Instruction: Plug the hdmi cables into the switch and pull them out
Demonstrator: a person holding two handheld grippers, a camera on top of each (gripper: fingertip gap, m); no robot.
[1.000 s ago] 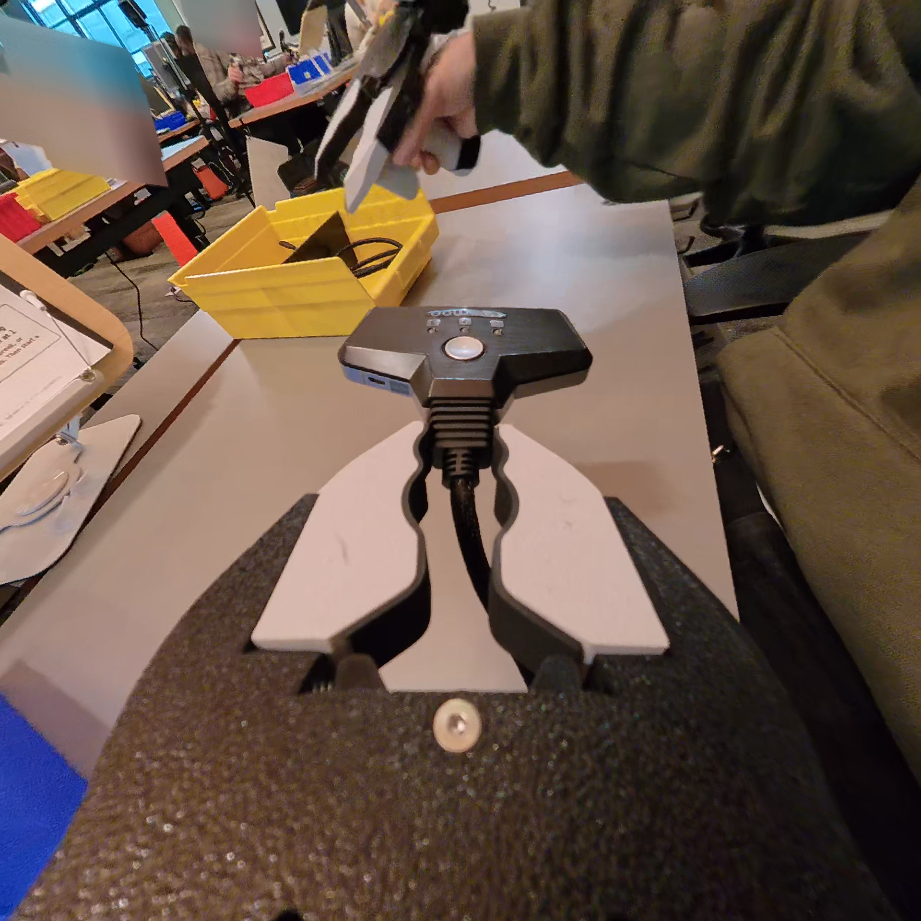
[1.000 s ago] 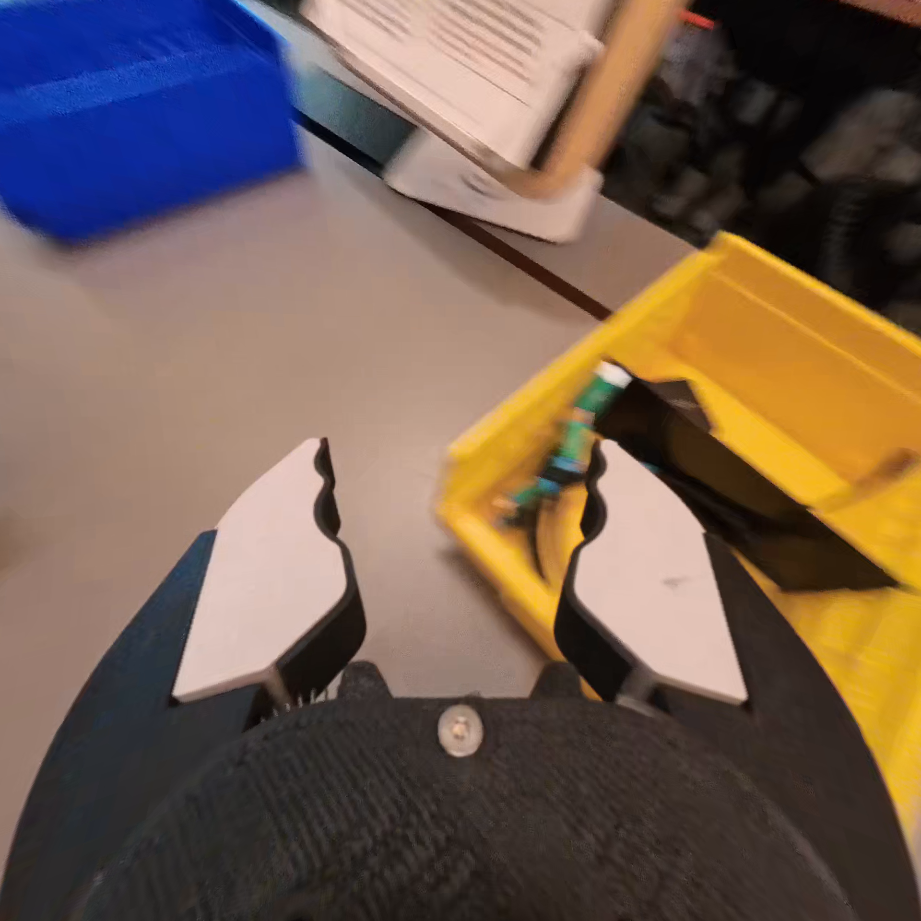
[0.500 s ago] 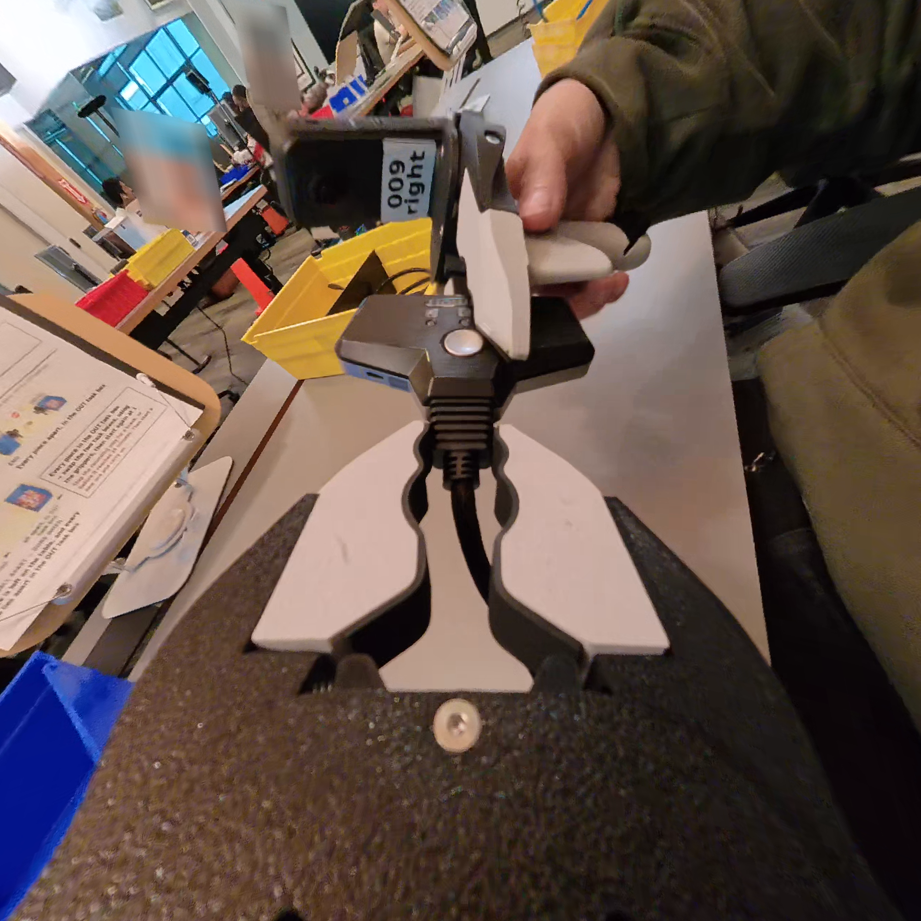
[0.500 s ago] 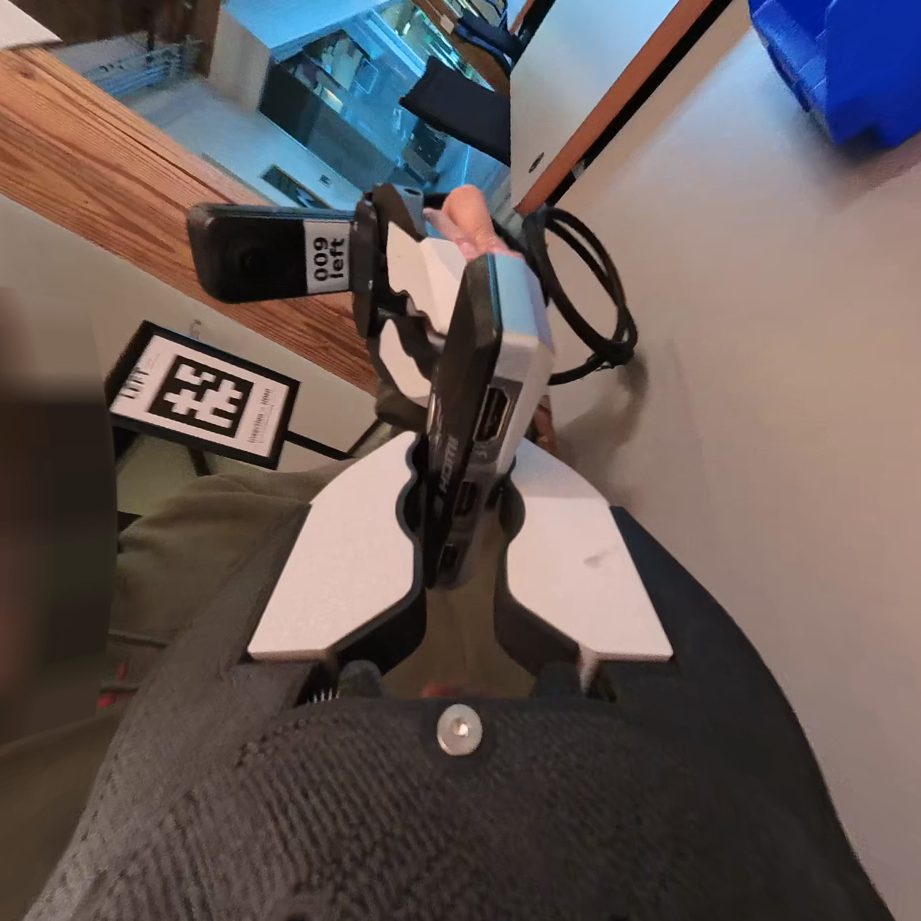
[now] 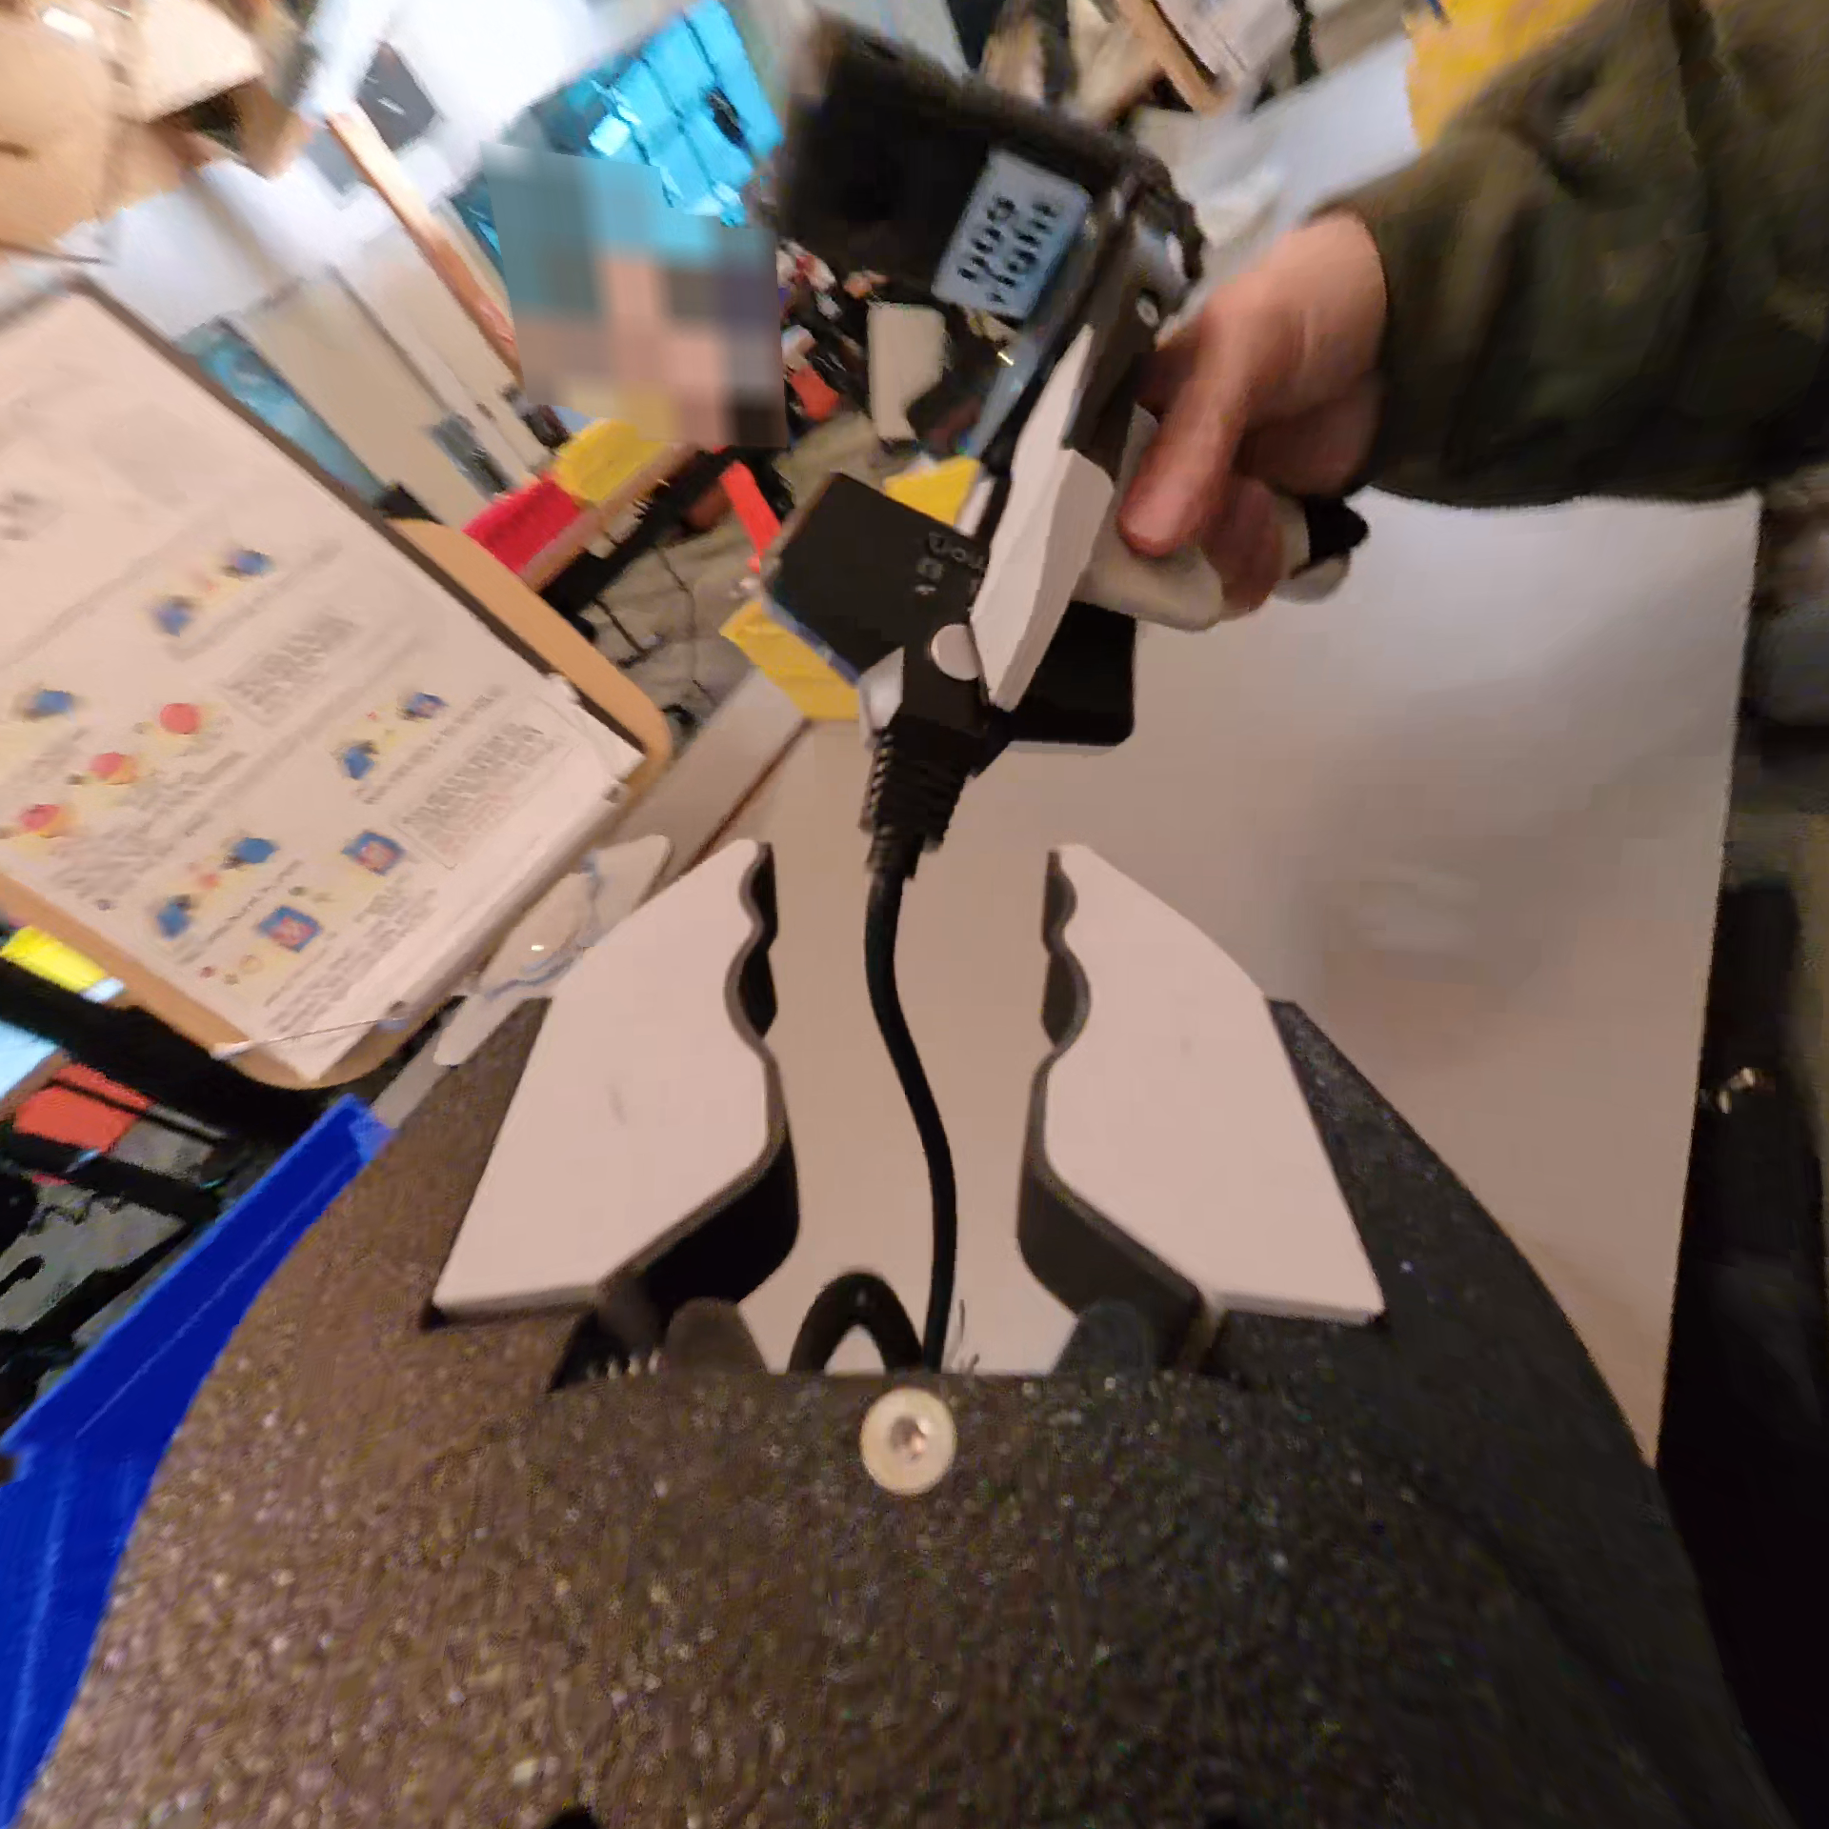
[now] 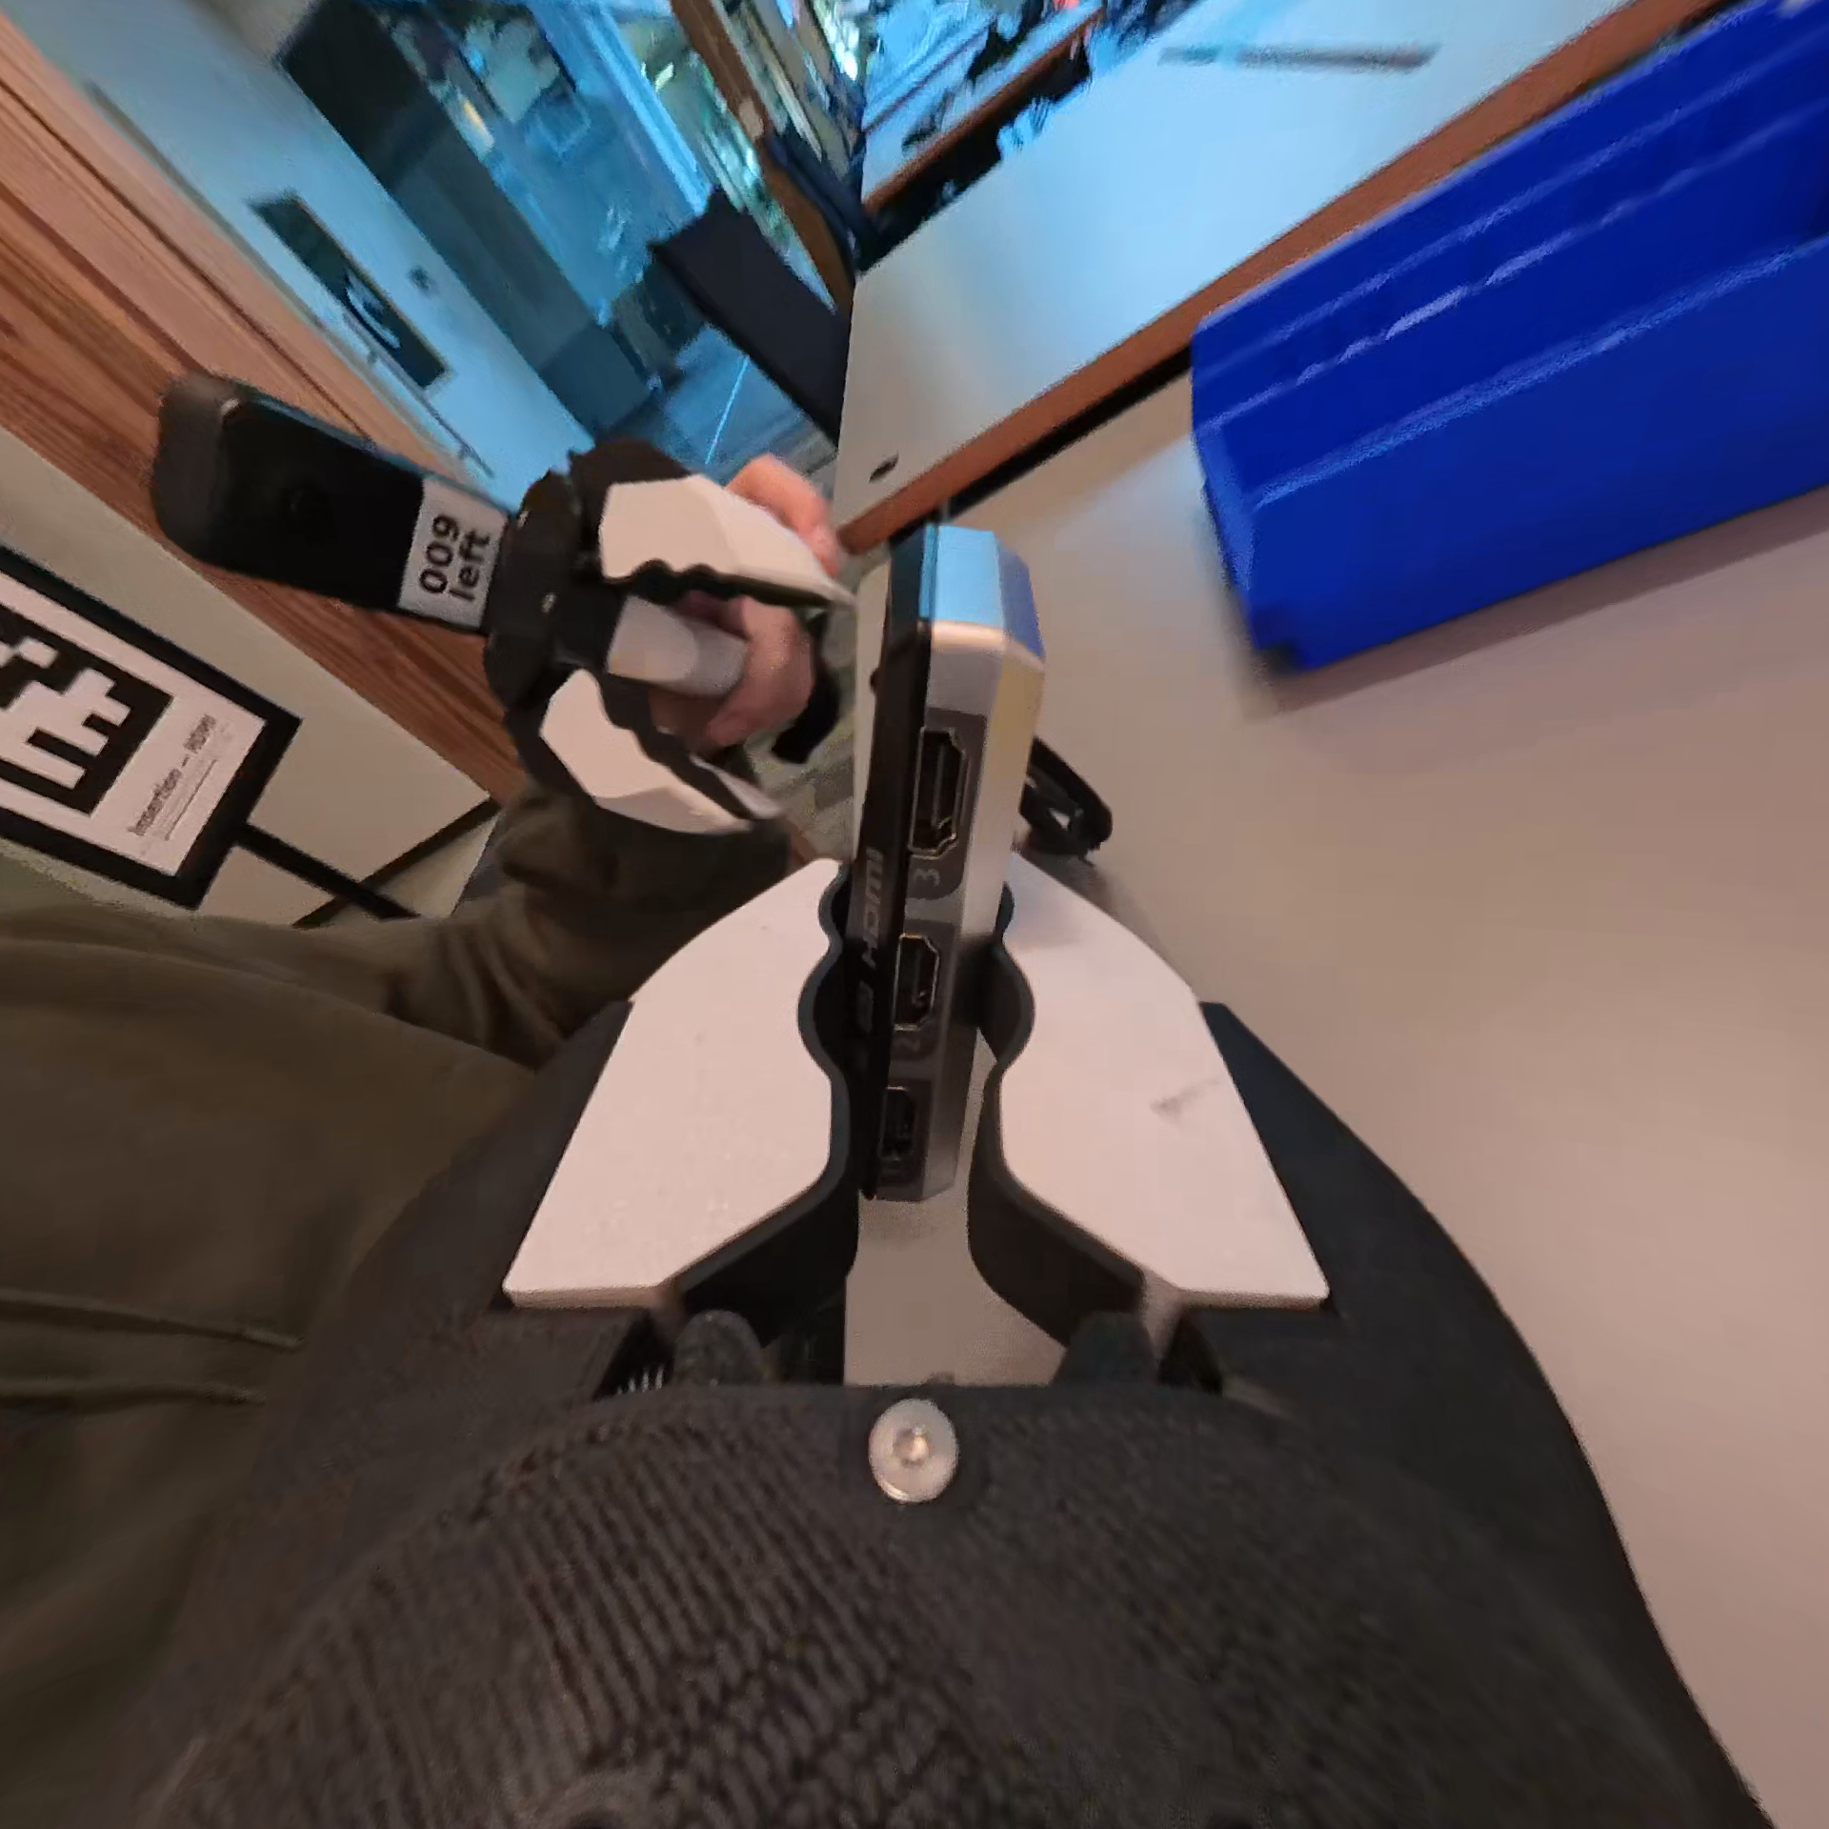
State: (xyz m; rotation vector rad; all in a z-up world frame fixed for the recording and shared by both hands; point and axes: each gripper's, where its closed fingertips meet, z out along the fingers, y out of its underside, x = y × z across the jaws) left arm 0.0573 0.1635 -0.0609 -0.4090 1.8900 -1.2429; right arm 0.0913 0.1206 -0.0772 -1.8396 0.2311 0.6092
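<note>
The black HDMI switch (image 5: 871, 594) is held above the table, tilted, with its own black cable (image 5: 911, 1039) hanging down from it. My right gripper (image 6: 915, 891) is shut on the switch (image 6: 960, 713), which stands edge-on and shows three empty ports. The right gripper also shows in the left wrist view (image 5: 1029, 554), clamped over the switch's top. My left gripper (image 5: 906, 881) is open. The cable runs loosely between its fingers (image 5: 643, 1069) without being gripped. In the right wrist view the left gripper (image 6: 807, 703) sits just behind the switch, jaws apart.
A clipboard with an instruction sheet (image 5: 247, 693) stands at the left. A blue bin (image 6: 1485, 396) sits on the grey table (image 6: 1485, 990), and it also shows in the left wrist view (image 5: 148, 1386). A yellow bin (image 5: 782, 663) lies behind the switch. A person's olive sleeve (image 5: 1584, 247) crosses at the upper right.
My left gripper has opened and let go of the switch's cable neck. The right gripper keeps its hold and has lifted and tilted the switch away from the left gripper.
</note>
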